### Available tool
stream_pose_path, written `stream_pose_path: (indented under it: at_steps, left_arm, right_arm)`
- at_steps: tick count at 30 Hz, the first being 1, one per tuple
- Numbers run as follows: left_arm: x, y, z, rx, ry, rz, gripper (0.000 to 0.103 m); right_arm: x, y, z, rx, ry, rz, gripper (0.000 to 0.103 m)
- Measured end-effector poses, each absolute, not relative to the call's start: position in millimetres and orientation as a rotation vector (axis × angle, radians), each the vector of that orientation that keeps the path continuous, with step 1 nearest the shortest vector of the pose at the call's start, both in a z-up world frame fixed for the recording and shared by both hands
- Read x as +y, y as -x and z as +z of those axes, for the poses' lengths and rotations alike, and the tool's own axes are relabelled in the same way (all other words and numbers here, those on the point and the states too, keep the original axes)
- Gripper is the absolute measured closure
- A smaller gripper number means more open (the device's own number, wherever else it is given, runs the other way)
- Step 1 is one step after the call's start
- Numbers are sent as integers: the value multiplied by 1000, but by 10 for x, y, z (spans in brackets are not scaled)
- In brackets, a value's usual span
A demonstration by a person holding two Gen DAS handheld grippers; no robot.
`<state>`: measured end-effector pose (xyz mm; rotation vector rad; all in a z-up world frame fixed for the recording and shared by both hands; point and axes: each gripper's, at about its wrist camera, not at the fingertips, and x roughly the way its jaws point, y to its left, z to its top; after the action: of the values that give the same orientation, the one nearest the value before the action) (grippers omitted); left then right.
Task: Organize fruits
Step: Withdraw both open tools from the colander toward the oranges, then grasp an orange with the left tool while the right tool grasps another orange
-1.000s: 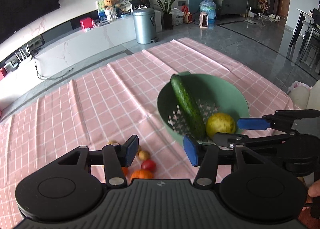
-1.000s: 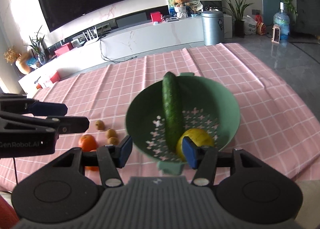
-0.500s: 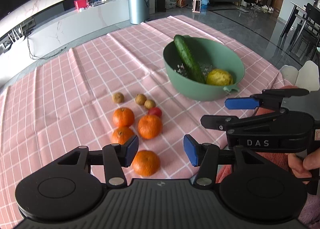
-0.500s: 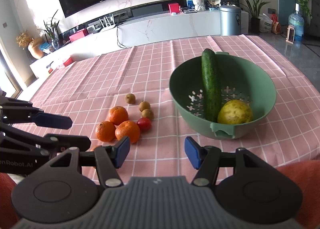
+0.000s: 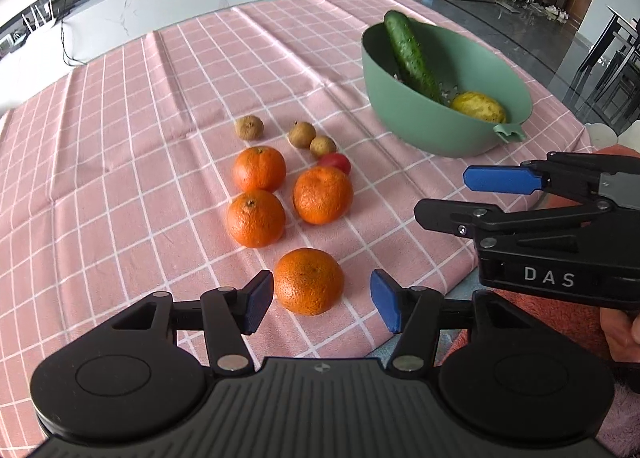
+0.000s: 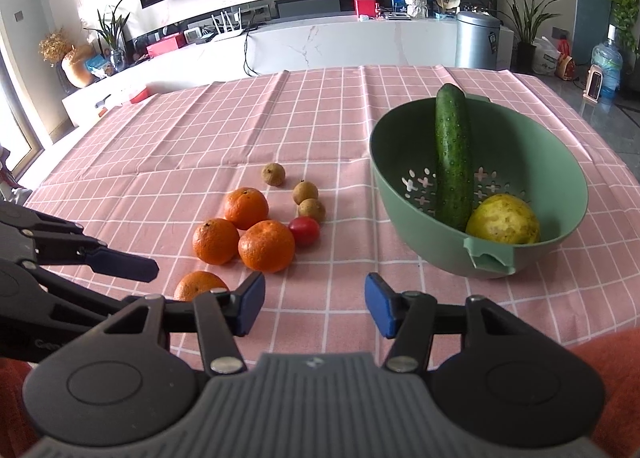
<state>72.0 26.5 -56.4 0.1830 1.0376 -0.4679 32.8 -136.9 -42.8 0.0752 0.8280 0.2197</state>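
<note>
Change since a second ago: both views drawn back from over bowl to near edge of counter; loose fruit now in sight, sorting judged barely begun.
Left gripper (image 5: 322, 306): wide open, empty, nearest orange (image 5: 309, 281) between pads, untouched.
Oranges (image 6: 248, 234), three longans (image 6: 306, 197), cherry tomato (image 6: 304, 230): loose, centre.
Right gripper (image 6: 314, 306): wide open, empty.
Green colander bowl (image 6: 568, 177): right, holding cucumber (image 6: 453, 161) and yellow fruit (image 6: 503, 219).
Counter (image 6: 200, 145): pink checked cloth, creased.
Room: television, white cabinet, bin, plants far.

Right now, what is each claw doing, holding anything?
Left claw: open, holding nothing, an orange between its fingers.
Right claw: open, holding nothing.
</note>
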Motion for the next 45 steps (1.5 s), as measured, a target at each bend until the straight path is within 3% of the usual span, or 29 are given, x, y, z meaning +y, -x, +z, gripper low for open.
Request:
stream_pose_path:
  at_steps: [9,13,17,45]
  left_arm:
    - [168,-835,-738,1084,-220,-433,38]
    - [184,-860,-751,1081,-218,-407,52]
    - [241,-910,-759,1088,-168,-403,52]
    - [706,-1003,-635,1035,27,-250,54]
  right_arm:
    - [-1355,-437,-511,841,-98,234,51]
    - [-1320,-473,-533,838,-91,254,52]
    - [-1252,-515,-547,840,-79,278,57]
    - [-971,-1035,-830,944,-145,314,59]
